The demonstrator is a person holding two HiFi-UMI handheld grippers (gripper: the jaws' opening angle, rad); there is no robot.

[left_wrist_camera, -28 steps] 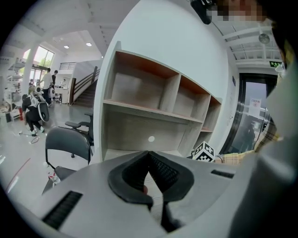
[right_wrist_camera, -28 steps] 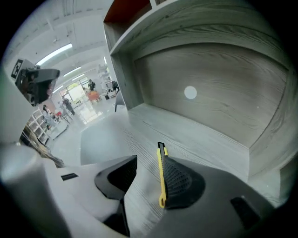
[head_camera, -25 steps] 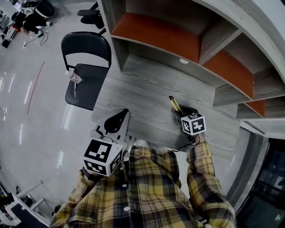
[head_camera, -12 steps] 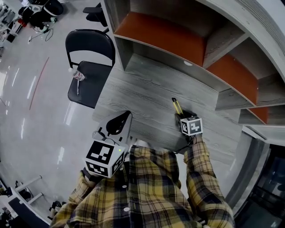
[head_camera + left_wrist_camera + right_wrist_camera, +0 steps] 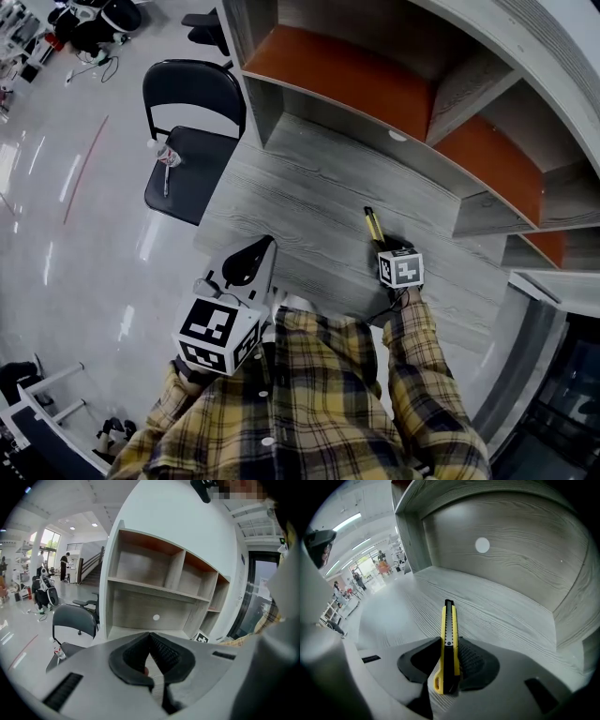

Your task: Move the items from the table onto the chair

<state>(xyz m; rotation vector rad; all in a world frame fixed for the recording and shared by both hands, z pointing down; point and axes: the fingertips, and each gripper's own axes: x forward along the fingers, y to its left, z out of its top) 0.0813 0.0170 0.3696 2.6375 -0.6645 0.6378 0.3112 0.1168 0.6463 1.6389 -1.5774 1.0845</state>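
A yellow and black utility knife (image 5: 448, 620) stands on its edge on the grey wooden table (image 5: 300, 197), its tip pointing toward the shelf. My right gripper (image 5: 449, 649) has the knife's handle between its closing jaws, and both pads touch its sides. From the head view, the knife (image 5: 372, 223) sticks out ahead of the right gripper (image 5: 382, 244). My left gripper (image 5: 251, 255) hovers over the table's near left edge, shut with nothing held; its pads meet at the tip (image 5: 150, 637). The black chair (image 5: 192, 141) stands left of the table.
A small bottle (image 5: 165, 156) and a thin stick-like item lie on the chair seat. A grey shelf unit with orange backs (image 5: 375, 84) rises along the table's far side. Polished floor (image 5: 84, 234) lies to the left, with office chairs and equipment far off.
The right gripper's jaws have closed in on the knife, which now looks narrower, up on its edge. The left gripper has stayed put. The head view drifted slightly.
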